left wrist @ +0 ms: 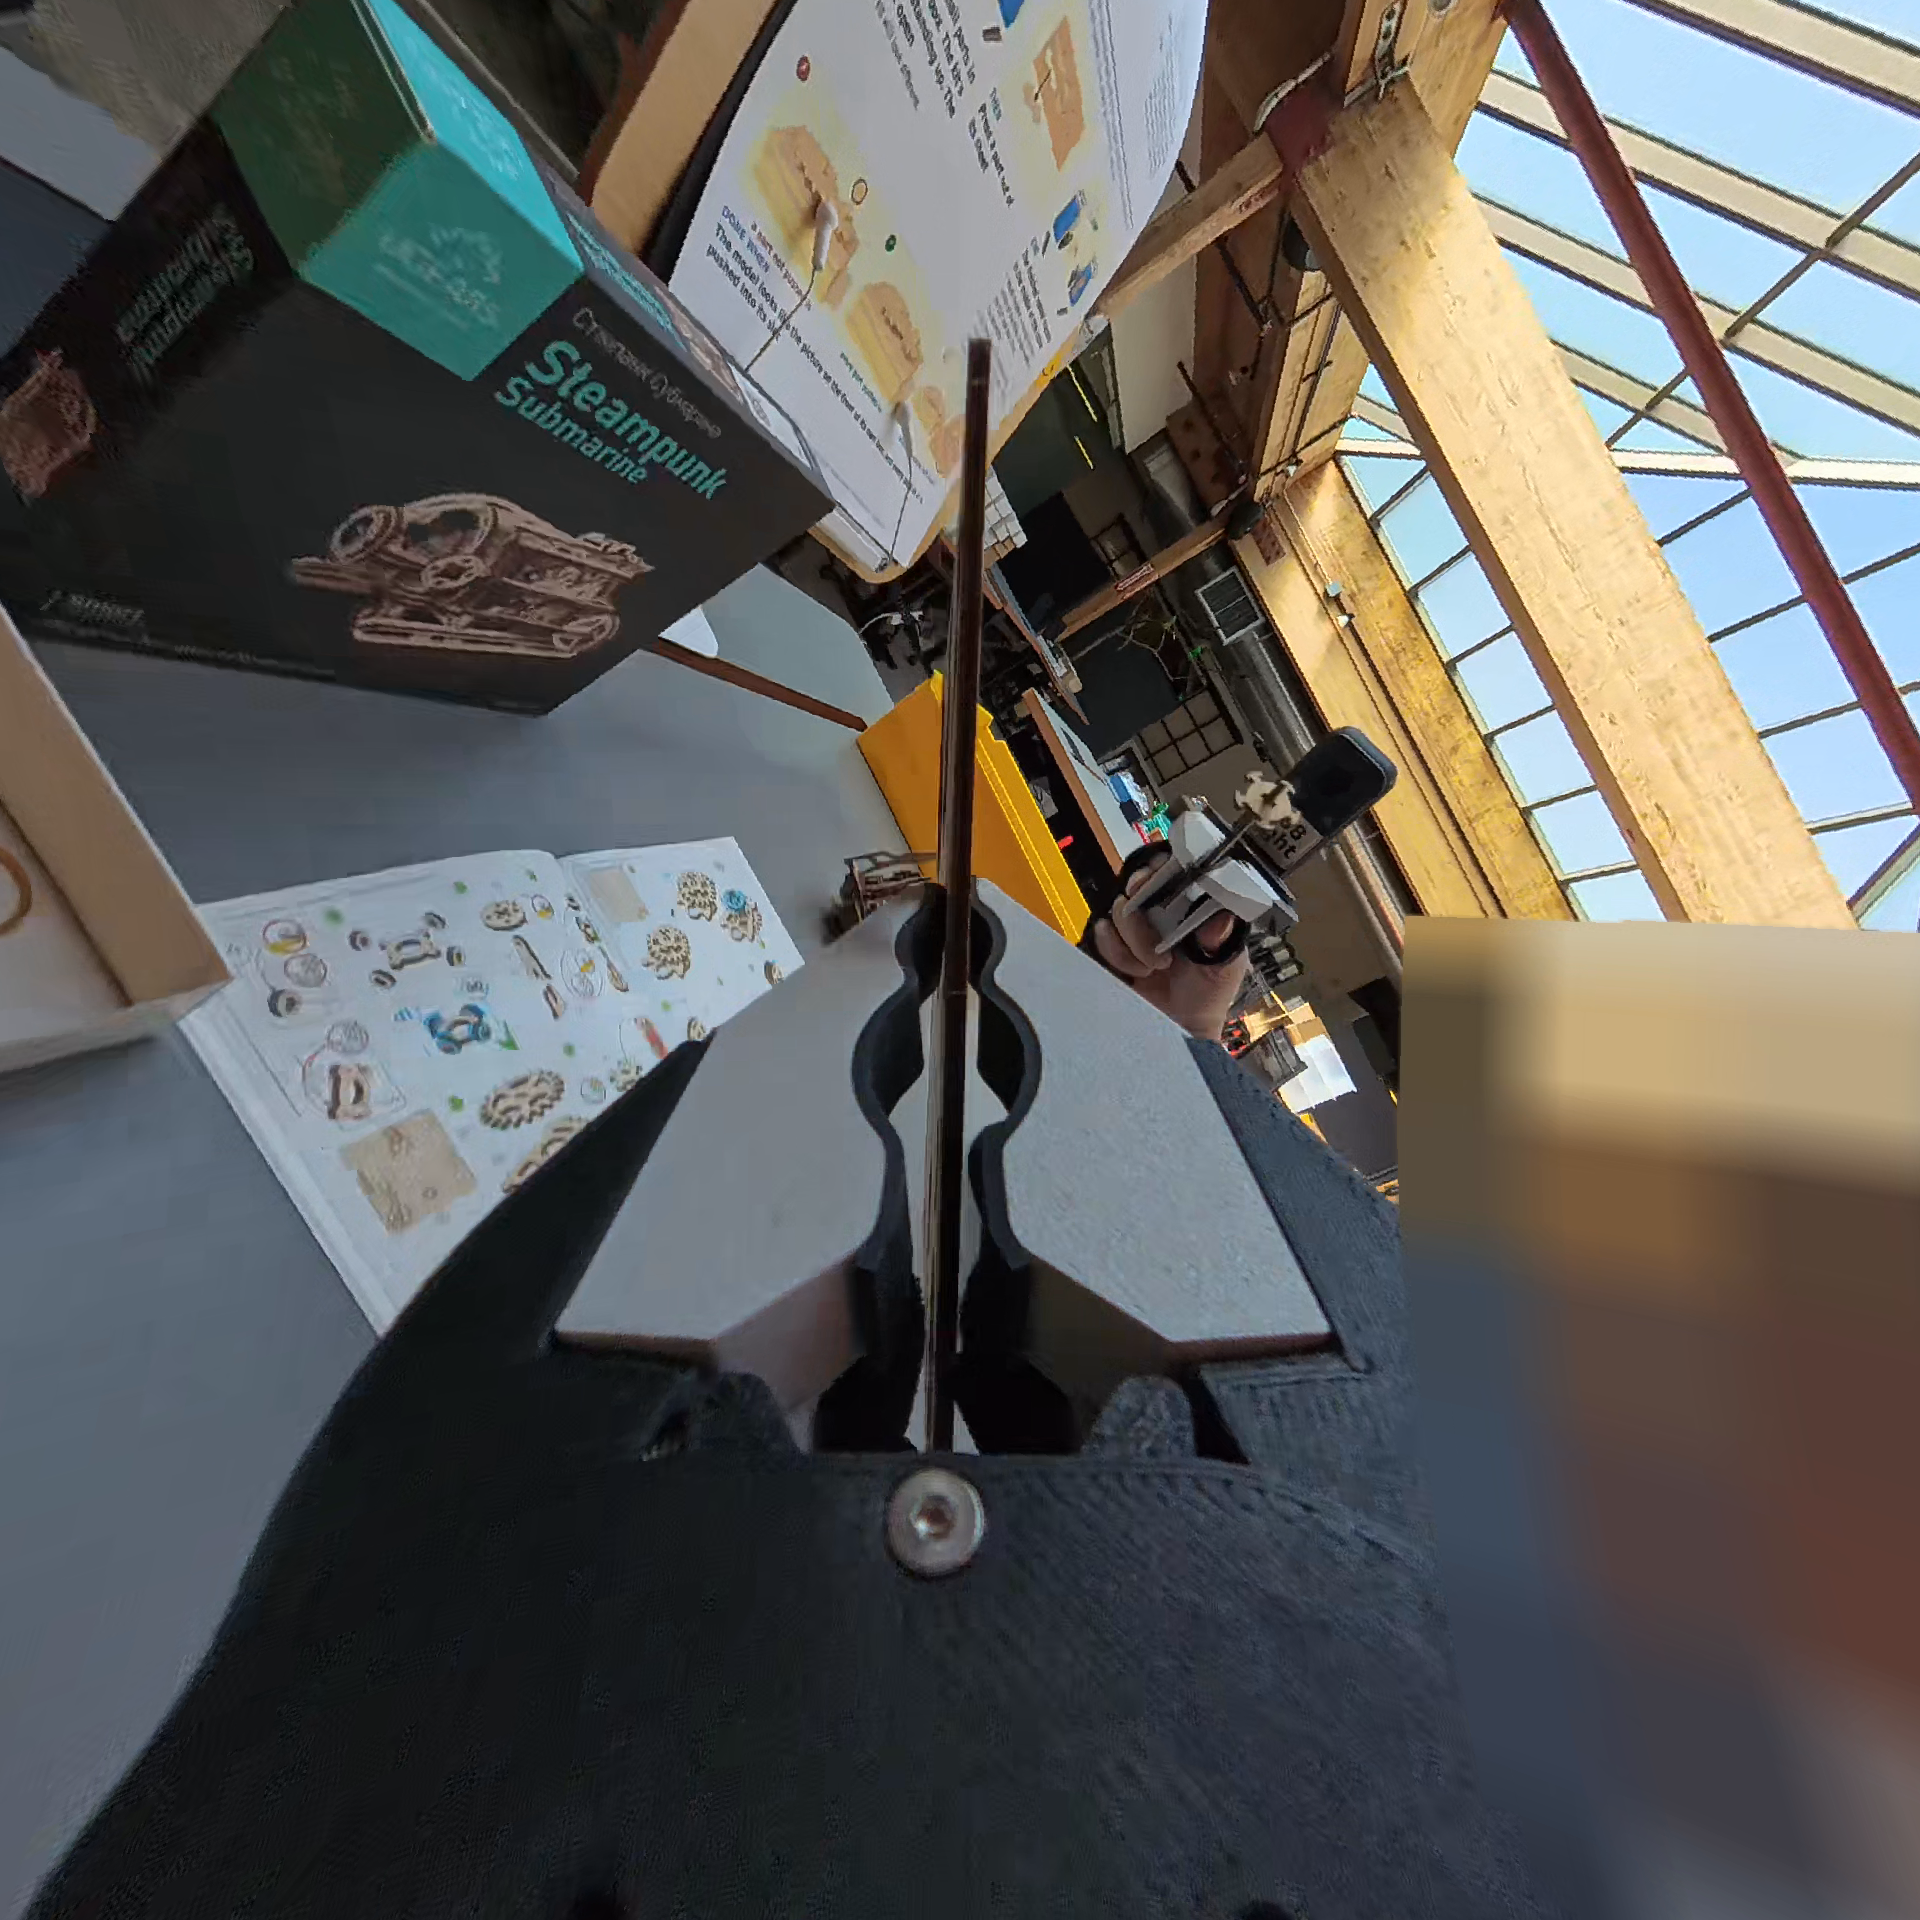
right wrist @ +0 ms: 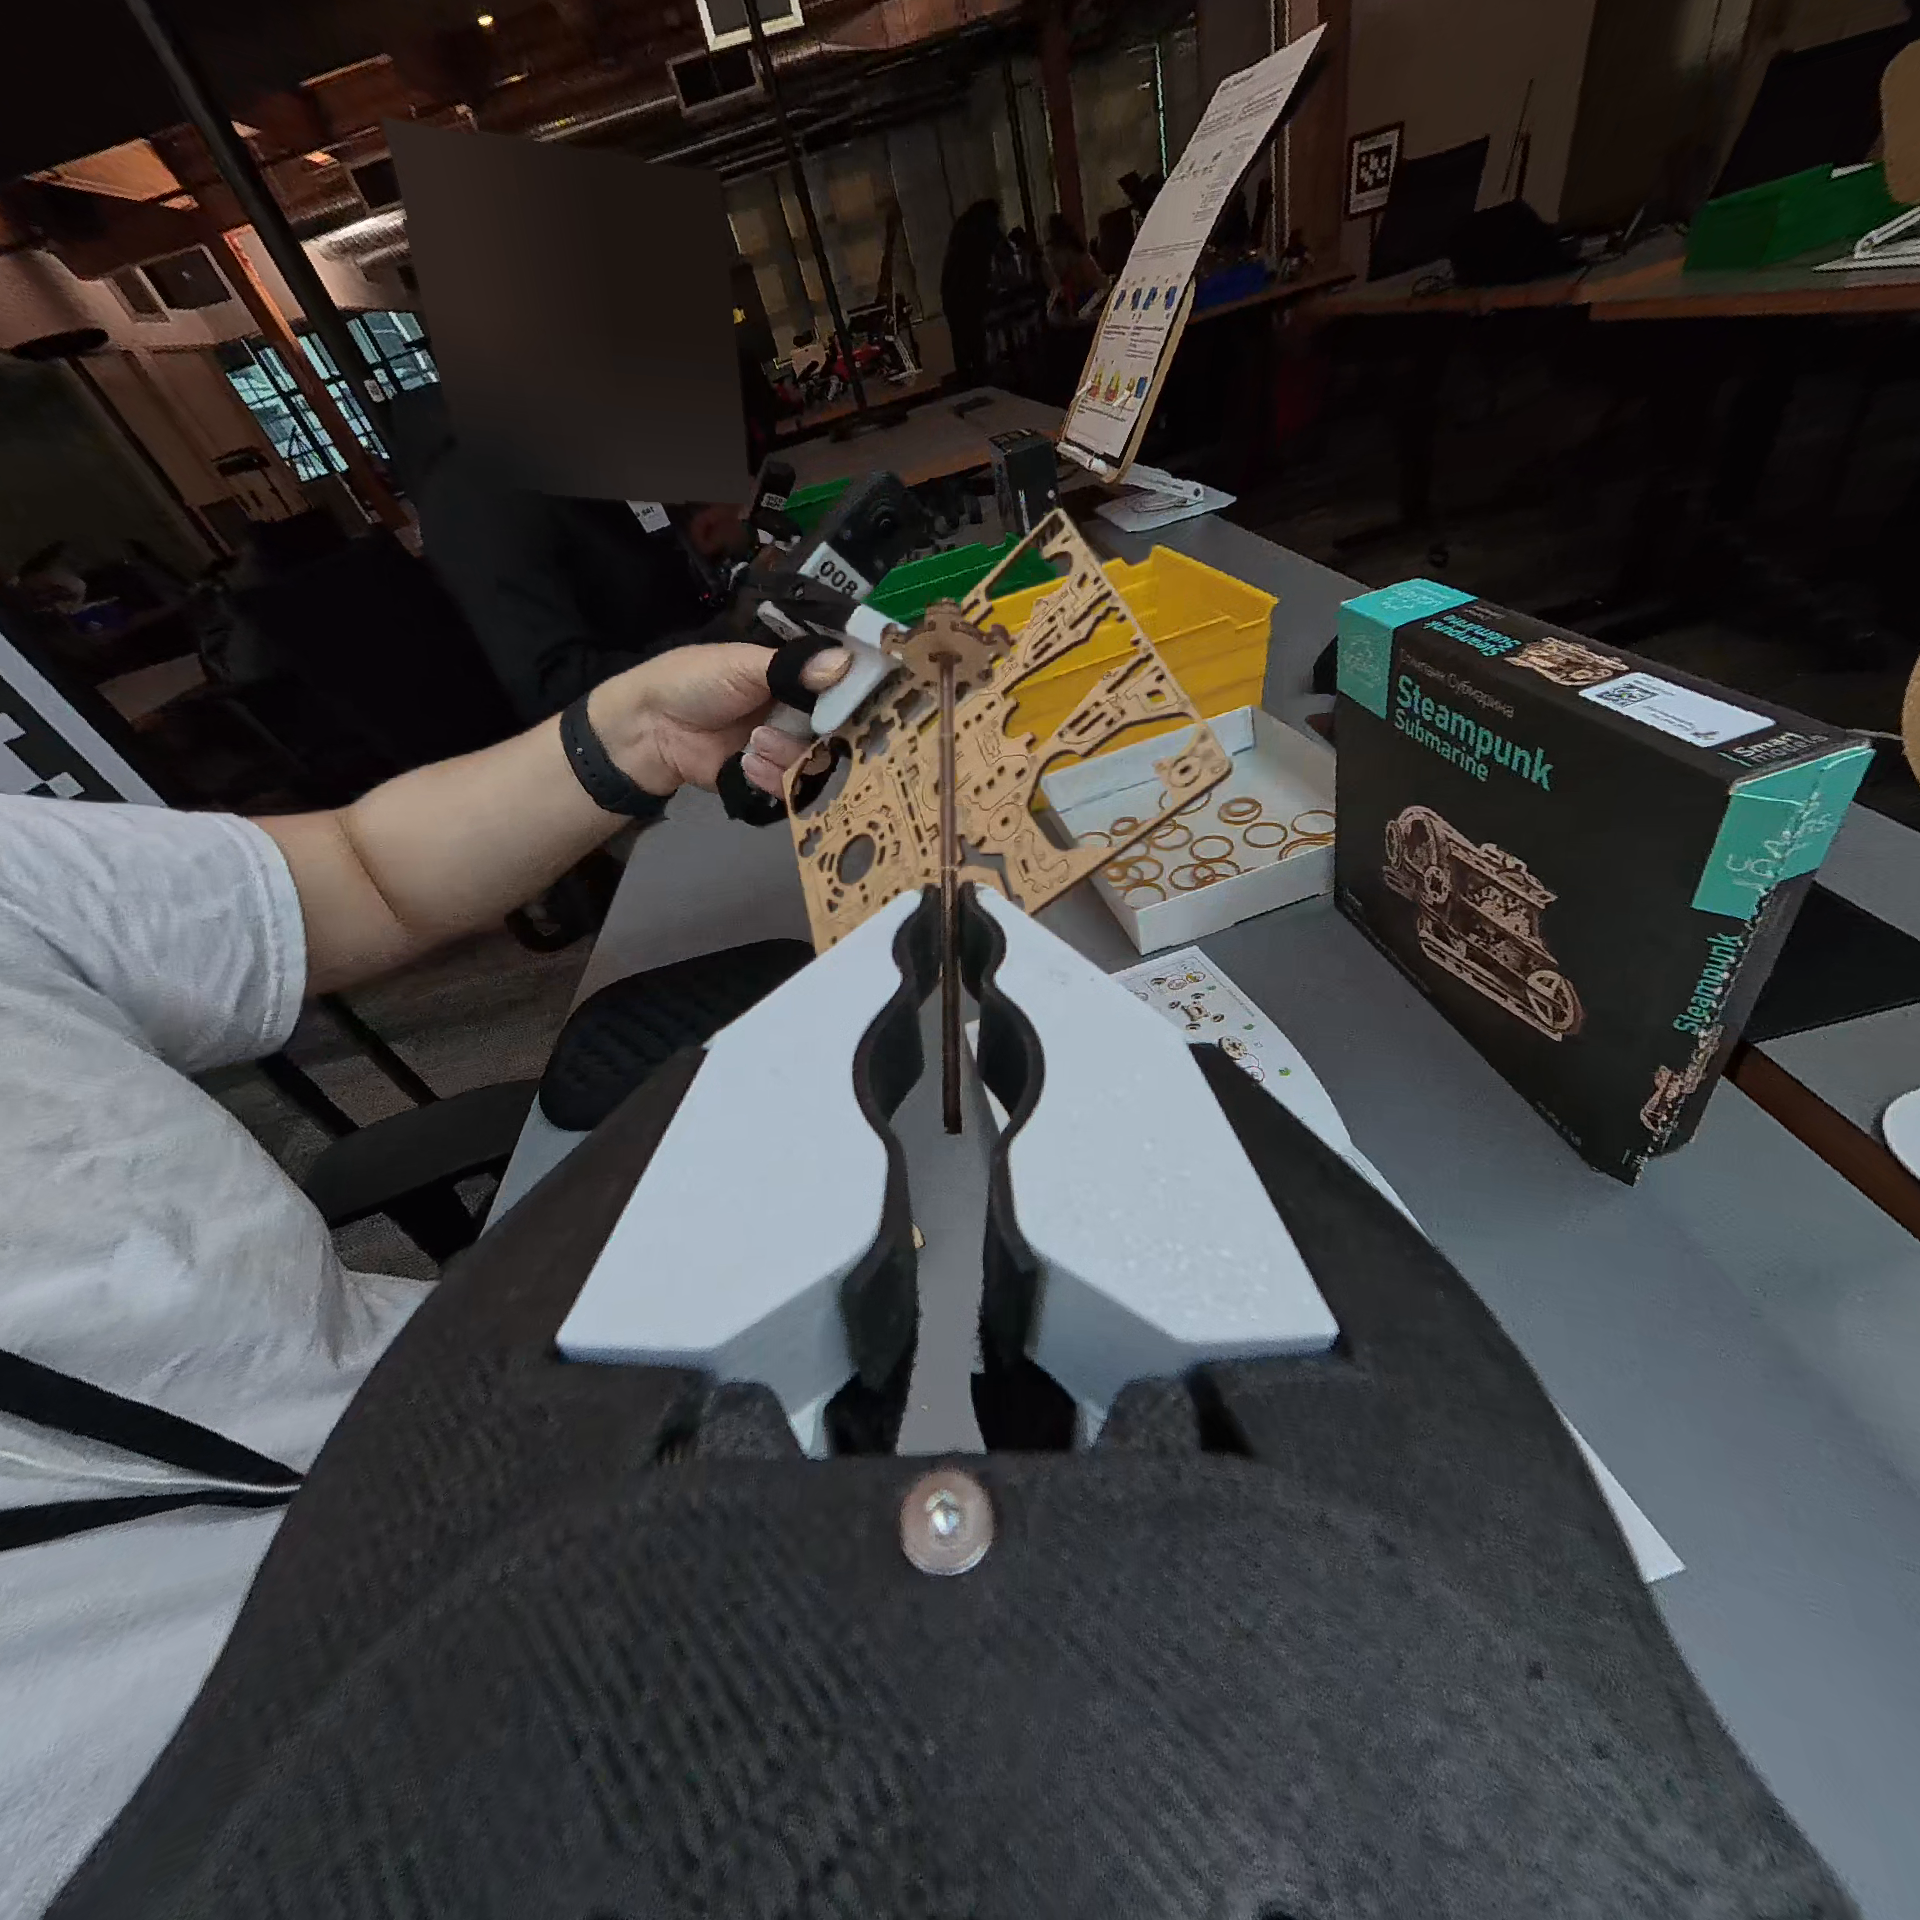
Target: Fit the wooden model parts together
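Two hand-held grippers are raised above a grey table (right wrist: 1558, 1299), each clamped on a wooden model part.

Left gripper (left wrist: 958, 914): the jaws are closed on a thin laser-cut wooden sheet (left wrist: 961, 665), which this gripper's own camera sees edge-on as a dark vertical line running out past the fingertips. The right wrist view shows the same sheet face-on, tilted, with many cut-outs, held in the air above the table edge, in front of the yellow bin (right wrist: 1184, 613) and the white tray of rubber rings (right wrist: 1216, 821).

Right gripper (right wrist: 948, 904): the jaws are closed on a slim wooden shaft (right wrist: 948, 831) that carries a small cross-shaped wooden piece (right wrist: 943, 644) at its far end. In the right wrist view that piece lies against the upper part of the sheet; whether the two touch cannot be determined. The person's left hand (right wrist: 717, 717), wearing a dark wristband, holds the left gripper just behind the sheet.

Table layout: the dark model kit box (right wrist: 1579, 852) stands to the right of the tray. An open instruction booklet (left wrist: 488, 997) lies flat on the table. A printed instruction sheet on a clipboard stand (right wrist: 1153, 312) is propped upright at the far side.
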### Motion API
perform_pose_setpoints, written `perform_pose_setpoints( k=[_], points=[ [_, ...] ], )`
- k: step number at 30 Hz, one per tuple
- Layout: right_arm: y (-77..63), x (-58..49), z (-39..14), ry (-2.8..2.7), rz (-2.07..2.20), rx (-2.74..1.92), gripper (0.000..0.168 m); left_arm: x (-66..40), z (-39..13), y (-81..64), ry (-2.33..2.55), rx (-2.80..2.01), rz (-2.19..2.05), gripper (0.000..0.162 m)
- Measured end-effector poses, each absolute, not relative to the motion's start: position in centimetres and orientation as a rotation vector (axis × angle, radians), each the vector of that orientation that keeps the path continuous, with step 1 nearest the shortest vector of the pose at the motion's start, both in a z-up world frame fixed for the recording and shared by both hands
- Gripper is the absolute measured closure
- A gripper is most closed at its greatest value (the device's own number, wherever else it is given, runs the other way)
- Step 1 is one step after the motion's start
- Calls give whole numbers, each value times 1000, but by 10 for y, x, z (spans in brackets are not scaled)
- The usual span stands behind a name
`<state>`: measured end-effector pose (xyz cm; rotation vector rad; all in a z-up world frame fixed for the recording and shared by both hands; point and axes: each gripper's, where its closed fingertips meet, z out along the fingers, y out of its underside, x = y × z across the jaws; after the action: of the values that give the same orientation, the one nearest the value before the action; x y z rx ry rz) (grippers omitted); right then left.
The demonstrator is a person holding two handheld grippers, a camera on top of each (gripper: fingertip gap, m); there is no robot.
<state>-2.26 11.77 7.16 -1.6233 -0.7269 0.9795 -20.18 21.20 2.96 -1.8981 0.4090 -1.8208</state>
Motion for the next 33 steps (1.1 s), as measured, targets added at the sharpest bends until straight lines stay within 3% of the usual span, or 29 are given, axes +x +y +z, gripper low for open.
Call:
perform_pose_setpoints(
  k=[10, 22, 27, 31, 33],
  points=[
    [120, -32, 51, -790, 917, -1724, 167, -390, -16, 171, 380, -2364, -1367, 161],
    [119, -45, 27, -856, 865, -1822, 167, -503, -91, 163, 358, -2488, -1132, 159],
    [121, -48, 19, -858, 878, -1842, 167, -517, -117, 169, 302, -2510, -1101, 145],
    [123, -48, 14, -855, 883, -1854, 167, -526, -129, 176, 353, -2512, -965, 111],
    [124, -49, 11, -858, 878, -1863, 167, -534, -132, 183, 393, -2499, -826, 102]
  ],
)
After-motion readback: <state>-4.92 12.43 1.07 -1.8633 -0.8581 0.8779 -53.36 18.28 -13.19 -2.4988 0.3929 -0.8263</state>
